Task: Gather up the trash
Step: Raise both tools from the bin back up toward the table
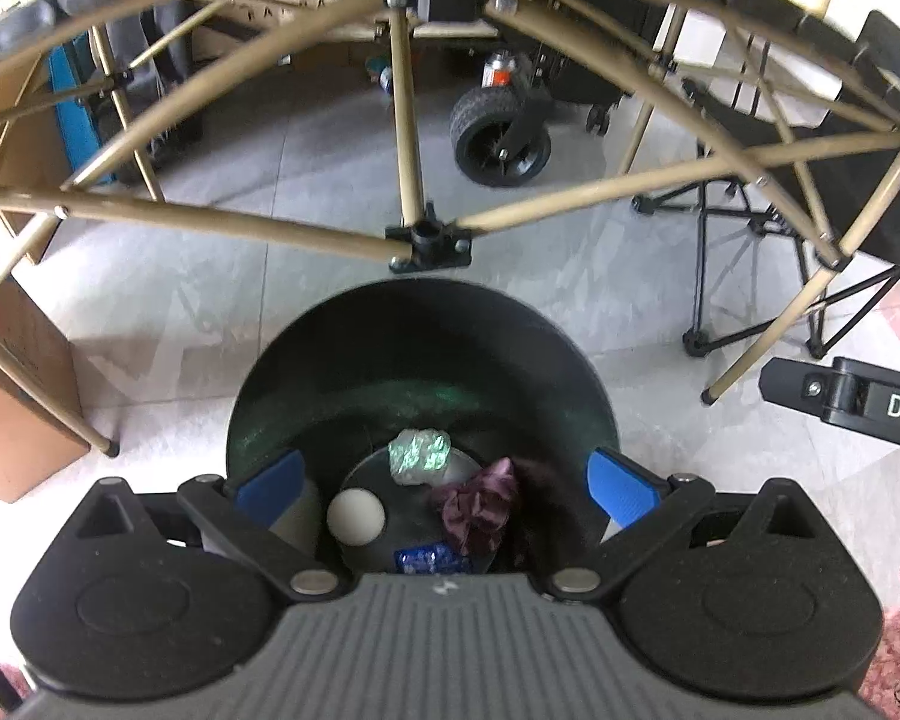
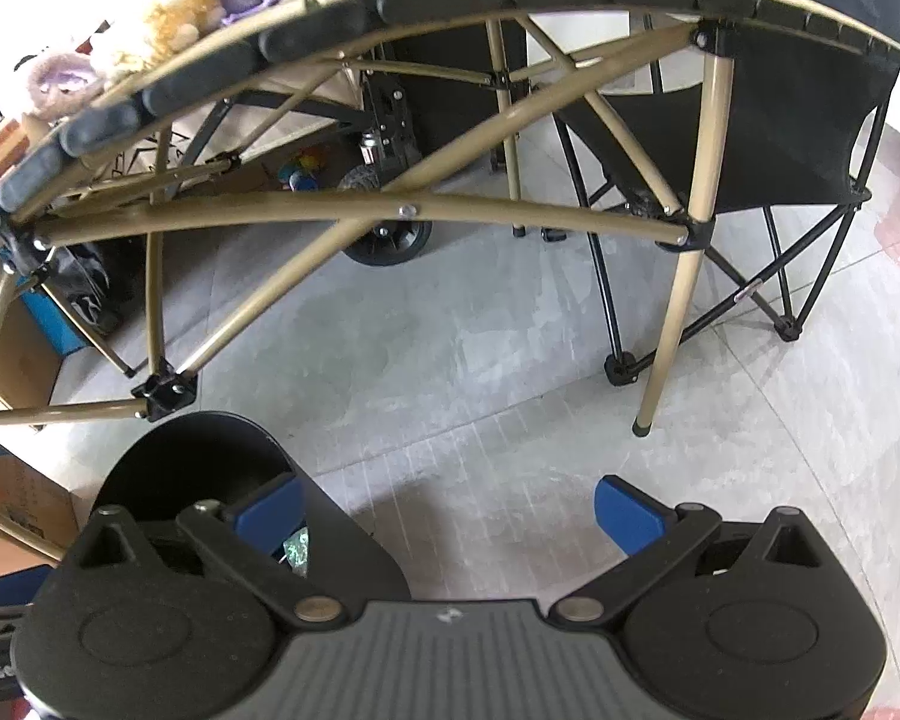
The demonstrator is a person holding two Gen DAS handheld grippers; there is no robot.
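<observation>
A: Where is the left gripper [image 1: 444, 489]?
B: It hangs right over the black bin [image 1: 354, 360] and points down into it. Its blue fingers [image 1: 621, 489] are spread wide and hold nothing.

A: What is in the bin?
B: A white ball [image 1: 356, 515] on the left, a shiny crumpled wrapper [image 1: 420, 456] in the middle, a purple scrap [image 1: 477, 507] on the right, and a blue packet [image 1: 432, 559] nearest.

A: And the right gripper [image 2: 447, 513]?
B: It points down at the grey floor [image 2: 450, 360], just right of the bin. Its fingers are wide apart too, empty.

A: What is farther away?
B: A tan folding table frame [image 1: 405, 120] and a black wheel [image 1: 501, 141].
</observation>
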